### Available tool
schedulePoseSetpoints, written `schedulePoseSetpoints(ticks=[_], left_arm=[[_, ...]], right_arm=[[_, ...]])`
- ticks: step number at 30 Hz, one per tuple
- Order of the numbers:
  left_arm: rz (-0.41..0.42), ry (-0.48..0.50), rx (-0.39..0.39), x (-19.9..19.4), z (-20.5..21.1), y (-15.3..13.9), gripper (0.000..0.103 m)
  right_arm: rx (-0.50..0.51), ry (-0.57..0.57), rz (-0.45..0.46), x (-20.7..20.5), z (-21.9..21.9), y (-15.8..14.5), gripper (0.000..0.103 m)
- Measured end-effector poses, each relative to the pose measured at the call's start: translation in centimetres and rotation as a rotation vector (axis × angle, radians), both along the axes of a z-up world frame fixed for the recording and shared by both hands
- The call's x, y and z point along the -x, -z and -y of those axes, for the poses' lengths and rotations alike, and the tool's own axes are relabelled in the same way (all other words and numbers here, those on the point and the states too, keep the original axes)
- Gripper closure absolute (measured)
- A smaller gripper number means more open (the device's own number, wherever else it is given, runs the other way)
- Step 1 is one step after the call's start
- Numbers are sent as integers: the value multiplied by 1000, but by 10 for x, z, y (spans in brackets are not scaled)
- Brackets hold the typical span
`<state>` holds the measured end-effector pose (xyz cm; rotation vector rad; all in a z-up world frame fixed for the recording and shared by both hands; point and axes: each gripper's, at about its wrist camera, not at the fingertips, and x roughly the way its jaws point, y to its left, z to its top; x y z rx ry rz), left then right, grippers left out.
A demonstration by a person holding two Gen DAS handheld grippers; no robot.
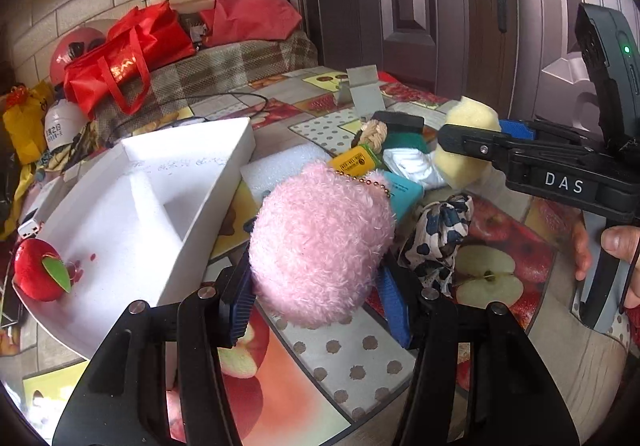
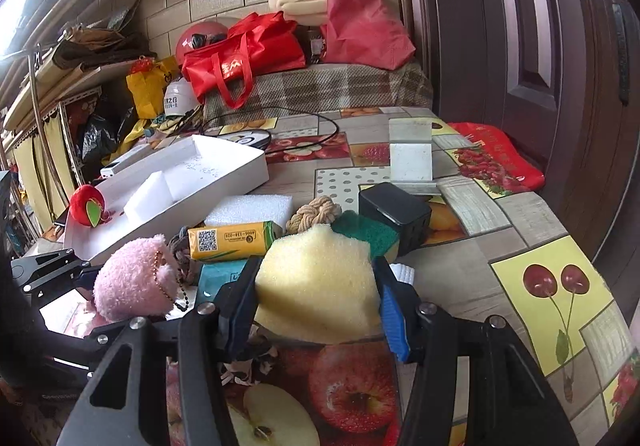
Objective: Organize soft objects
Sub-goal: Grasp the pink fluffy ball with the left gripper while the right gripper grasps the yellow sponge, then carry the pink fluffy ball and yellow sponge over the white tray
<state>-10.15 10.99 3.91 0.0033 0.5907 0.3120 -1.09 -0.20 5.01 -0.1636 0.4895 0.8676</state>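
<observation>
My left gripper (image 1: 316,286) is shut on a fluffy pink plush ball (image 1: 320,242) with a bead chain, held above the table beside the white box (image 1: 224,170). The ball also shows in the right wrist view (image 2: 134,278). My right gripper (image 2: 316,298) is shut on a yellow sponge (image 2: 320,282), lifted over the pile; the sponge also shows in the left wrist view (image 1: 472,118). A red plush apple (image 1: 38,274) lies in the white divided box (image 2: 240,170). A spotted cloth (image 1: 440,238) and a rope knot (image 2: 316,212) lie on the table.
A yellow packet (image 2: 232,240), white foam block (image 2: 248,208), green scourer (image 2: 368,232), black box (image 2: 396,214) and teal pack (image 2: 220,276) crowd the table middle. A white stand (image 2: 412,154) is behind. Red bags (image 2: 244,50) sit on a bench at the back.
</observation>
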Motion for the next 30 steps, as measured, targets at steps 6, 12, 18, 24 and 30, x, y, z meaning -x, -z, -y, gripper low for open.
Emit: schedulePoseSetpoints(ticks=[6,12,18,24,30], left_arm=[[234,-136,-38,43,-6,-18,48],[258,-162,-44,49,-14,-20,48],[283,-215,-57,61,-27,-19,48],[300,-292,-66,74,-46,-18,48],[298,-362,-71,83,-67,-18,48]], right_arm=[[-196,123,115,13,40,-17,48],[-242,152,137,13,46,-22,48],[-205,94,163,24,32,-20,48],[-165,21,179,37,12,-17,48],[-110,-88,179,53,-19,-12,48]])
